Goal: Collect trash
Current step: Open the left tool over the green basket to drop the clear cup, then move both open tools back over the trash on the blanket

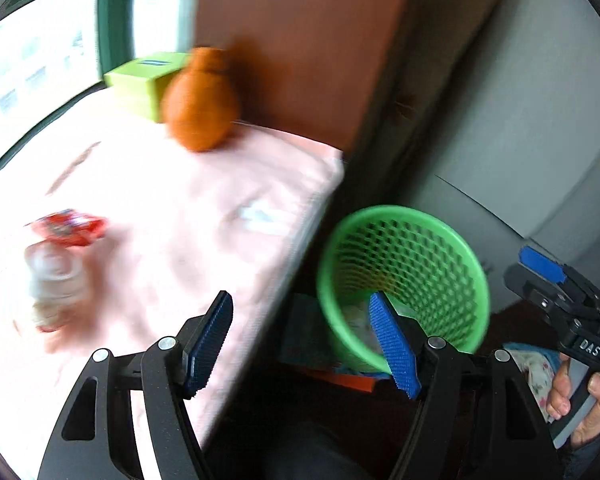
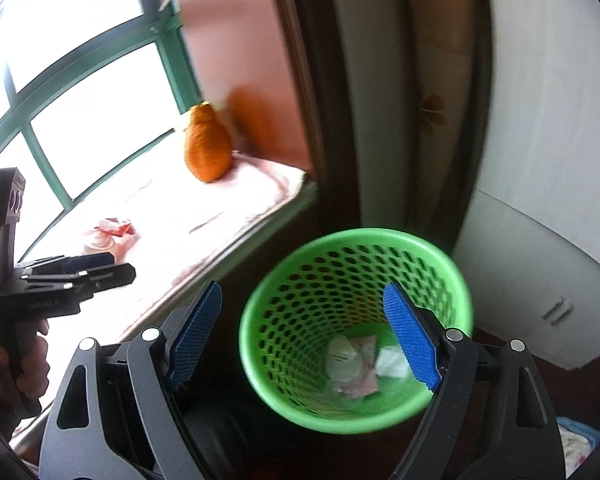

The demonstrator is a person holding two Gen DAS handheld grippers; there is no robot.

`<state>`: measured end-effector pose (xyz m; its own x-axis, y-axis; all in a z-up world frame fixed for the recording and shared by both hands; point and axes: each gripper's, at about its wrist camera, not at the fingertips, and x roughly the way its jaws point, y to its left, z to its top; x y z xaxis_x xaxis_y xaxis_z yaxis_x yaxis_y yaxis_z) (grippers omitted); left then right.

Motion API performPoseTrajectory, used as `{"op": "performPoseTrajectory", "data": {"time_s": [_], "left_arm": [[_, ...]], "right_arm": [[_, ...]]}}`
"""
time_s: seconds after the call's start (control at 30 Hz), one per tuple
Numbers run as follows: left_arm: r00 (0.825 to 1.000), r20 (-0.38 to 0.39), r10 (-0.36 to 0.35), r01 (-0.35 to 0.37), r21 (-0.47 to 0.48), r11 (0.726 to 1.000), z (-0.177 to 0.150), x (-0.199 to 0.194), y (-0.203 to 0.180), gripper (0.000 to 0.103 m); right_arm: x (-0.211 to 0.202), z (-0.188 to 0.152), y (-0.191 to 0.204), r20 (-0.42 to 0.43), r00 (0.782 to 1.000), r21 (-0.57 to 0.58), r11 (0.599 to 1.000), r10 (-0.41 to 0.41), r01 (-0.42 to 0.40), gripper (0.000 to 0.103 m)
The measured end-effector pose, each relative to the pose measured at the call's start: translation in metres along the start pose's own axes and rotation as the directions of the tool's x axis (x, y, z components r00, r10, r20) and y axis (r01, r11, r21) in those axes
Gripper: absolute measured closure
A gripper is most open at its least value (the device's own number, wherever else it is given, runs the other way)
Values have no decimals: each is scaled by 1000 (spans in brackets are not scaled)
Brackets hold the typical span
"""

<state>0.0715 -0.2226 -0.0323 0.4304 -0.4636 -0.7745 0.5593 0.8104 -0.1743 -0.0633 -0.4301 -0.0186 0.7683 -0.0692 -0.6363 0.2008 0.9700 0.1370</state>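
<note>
A green mesh basket (image 2: 320, 292) stands on the floor beside a pink-covered ledge (image 2: 220, 208). Crumpled paper and wrappers (image 2: 354, 364) lie in its bottom. My right gripper (image 2: 304, 338) hangs open over the basket's mouth with nothing between its blue pads. My left gripper (image 1: 304, 344) is open and empty too, over the ledge's edge next to the basket (image 1: 412, 264). On the ledge, at the left, lie a red wrapper (image 1: 68, 228) and a clear plastic bottle (image 1: 56, 288), both blurred. The right wrist view shows the left gripper (image 2: 120, 266) pointing toward the wrapper (image 2: 114, 226).
An orange rounded object (image 1: 200, 100) and a lime-green box (image 1: 140, 80) sit at the ledge's far end by a green-framed window (image 2: 168, 52). A brown wall panel (image 1: 308, 40) rises behind. White cabinet doors (image 2: 540, 200) stand right of the basket. A hand (image 1: 580, 400) holds the right gripper (image 1: 528, 276).
</note>
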Motion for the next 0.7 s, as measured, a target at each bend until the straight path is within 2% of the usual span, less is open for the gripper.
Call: {"op": "performPoseTrajectory", "data": {"time_s": [0.2,0.33,0.5,0.7], "left_arm": [[995,49,86,-81,-105,991,-4,-27,64,35],[985,73,158,-142,-181,973,-10,-46,110,35],[971,69,230,-200,-295,934,-19,-62,168,35],[955,40,294,-254,-401,880,-29,-61,227,35]], "right_arm": [[16,8,39,-23,999,-63,997,49,-51,20],[28,14,64,-39,996,-97,991,86,-90,20],[40,19,92,-55,990,-134,982,129,-135,20],[53,23,121,-81,982,-168,969,169,-181,20]]}}
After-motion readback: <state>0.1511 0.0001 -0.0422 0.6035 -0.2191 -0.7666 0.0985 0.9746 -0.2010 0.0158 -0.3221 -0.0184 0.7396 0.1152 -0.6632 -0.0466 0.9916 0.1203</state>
